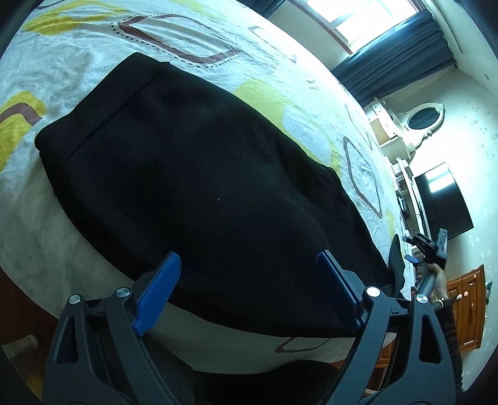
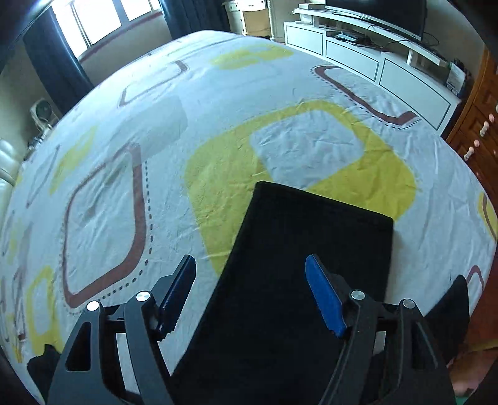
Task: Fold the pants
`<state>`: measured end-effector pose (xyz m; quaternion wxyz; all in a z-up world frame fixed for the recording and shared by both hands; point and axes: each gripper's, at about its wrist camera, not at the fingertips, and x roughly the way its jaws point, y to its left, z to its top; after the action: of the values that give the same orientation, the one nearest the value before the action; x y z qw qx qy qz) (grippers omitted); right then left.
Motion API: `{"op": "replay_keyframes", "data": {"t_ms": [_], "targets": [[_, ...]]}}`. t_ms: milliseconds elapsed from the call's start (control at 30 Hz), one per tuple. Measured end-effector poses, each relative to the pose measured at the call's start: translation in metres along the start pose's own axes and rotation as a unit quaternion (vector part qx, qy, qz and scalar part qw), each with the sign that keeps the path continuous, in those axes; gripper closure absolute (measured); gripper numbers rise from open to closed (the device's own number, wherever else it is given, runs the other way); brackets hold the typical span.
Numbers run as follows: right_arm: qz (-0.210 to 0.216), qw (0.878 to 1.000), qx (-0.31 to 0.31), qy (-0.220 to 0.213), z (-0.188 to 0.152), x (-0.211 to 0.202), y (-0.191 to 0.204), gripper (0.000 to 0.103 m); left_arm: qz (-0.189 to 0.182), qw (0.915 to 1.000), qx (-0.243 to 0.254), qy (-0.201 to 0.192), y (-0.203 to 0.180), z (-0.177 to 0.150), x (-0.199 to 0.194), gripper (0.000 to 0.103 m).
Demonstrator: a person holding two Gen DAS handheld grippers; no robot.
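Left hand-held gripper (image 1: 249,289) hangs released above the near edge of the pants (image 1: 193,187), its blue pads (image 1: 158,293) spread wide and holding nothing. Right hand-held gripper (image 2: 250,293) is likewise released, jaws apart over the leg end of the pants (image 2: 298,268), nothing between them.

We see the black pants laid flat on the bed (image 1: 62,62), on a sheet (image 2: 218,124) printed with yellow and brown shapes. In the left wrist view the waistband (image 1: 102,109) lies at the far end and the body runs toward us; in the right wrist view the hem sits square on a yellow patch. The cloth looks already doubled lengthwise, though we cannot be sure from dark fabric alone.

We judge the next step to be a grip at each end for a fold. The risks: a pad pinching the sheet with the pants and dragging it up; a jaw catching only the top layer, so the halves slide apart; uneven lifting, leaving a skewed crease. Near the bed's edge, the fabric could slip off.

Beyond the bed stand a white cabinet (image 2: 373,56) with a screen (image 2: 389,12), a wooden chest (image 2: 479,124) and curtains (image 2: 49,50). We can make out no contents in any drawer or shelf.
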<state>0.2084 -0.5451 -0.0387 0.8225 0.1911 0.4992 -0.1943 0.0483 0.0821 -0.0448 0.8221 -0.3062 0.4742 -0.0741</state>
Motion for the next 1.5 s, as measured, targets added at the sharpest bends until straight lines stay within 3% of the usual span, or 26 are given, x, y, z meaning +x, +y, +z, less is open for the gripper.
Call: {"op": "replay_keyframes", "data": {"t_ms": [100,200,300,333,367,400,567,700,833,1033,1100,1233,1300,1367,1400,1433,1467,1500], "targets": [[-0.082,0.996,-0.023,0.026,0.002,0.019,0.02,0.031,-0.005,1.0,-0.002,-0.002,0.002,-0.002,0.001,0.012],[-0.082,0.995,-0.002,0.05,-0.003,0.031,0.009,0.031,-0.008,1.0,0.0,-0.003,0.002,-0.002,0.003,0.011],[-0.067,0.996,0.009,0.051,0.001,0.027,-0.001,0.059,-0.01,1.0,0.002,-0.001,0.002,-0.001,0.004,0.011],[-0.05,0.997,0.015,0.049,0.0,0.023,-0.006,0.077,-0.01,0.9999,0.001,-0.001,0.002,0.0,0.004,0.011],[-0.03,0.998,0.024,0.046,0.0,0.017,-0.012,0.09,-0.011,0.9999,0.0,-0.001,0.002,0.001,0.005,0.01],[-0.006,0.999,0.034,0.039,-0.002,0.008,-0.02,0.092,-0.012,0.9999,-0.002,-0.002,0.002,0.001,0.005,0.01],[0.092,0.992,0.088,-0.02,-0.021,-0.046,-0.068,0.092,-0.009,0.9999,-0.009,-0.007,0.001,-0.003,0.001,0.01],[0.162,0.974,0.141,-0.076,-0.056,-0.097,-0.128,0.092,-0.004,0.9999,-0.013,-0.005,-0.001,-0.007,-0.003,0.01],[0.192,0.956,0.195,-0.11,-0.102,-0.124,-0.194,0.092,-0.004,0.9998,-0.02,-0.001,0.002,-0.011,-0.006,0.01],[0.19,0.94,0.272,-0.074,-0.176,-0.092,-0.262,0.092,0.004,0.9997,-0.024,0.002,0.005,-0.019,-0.008,0.01],[0.218,0.926,0.301,-0.065,-0.194,-0.078,-0.271,0.092,0.009,0.9997,-0.023,0.003,0.004,-0.02,-0.007,0.01],[0.262,0.902,0.334,-0.08,-0.201,-0.062,-0.278,0.089,0.011,0.9991,-0.038,0.013,0.006,-0.021,-0.005,0.01],[0.275,0.891,0.351,-0.081,-0.199,-0.054,-0.279,0.076,0.01,0.9988,-0.045,0.014,0.007,-0.023,-0.005,0.01],[0.287,0.883,0.361,-0.087,-0.195,-0.046,-0.277,0.072,0.014,0.9989,-0.044,0.012,0.008,-0.023,-0.006,0.01],[0.287,0.882,0.361,-0.09,-0.194,-0.045,-0.278,0.073,0.018,0.9989,-0.043,0.011,0.007,-0.023,-0.007,0.01],[0.28,0.886,0.356,-0.096,-0.192,-0.047,-0.276,0.088,0.019,0.9988,-0.042,0.011,0.007,-0.023,-0.007,0.01],[0.274,0.891,0.348,-0.101,-0.19,-0.051,-0.273,0.097,0.02,0.9988,-0.042,0.012,0.007,-0.023,-0.008,0.01],[0.267,0.895,0.341,-0.11,-0.188,-0.057,-0.272,0.097,0.021,0.9988,-0.042,0.012,0.007,-0.023,-0.009,0.01]]}}
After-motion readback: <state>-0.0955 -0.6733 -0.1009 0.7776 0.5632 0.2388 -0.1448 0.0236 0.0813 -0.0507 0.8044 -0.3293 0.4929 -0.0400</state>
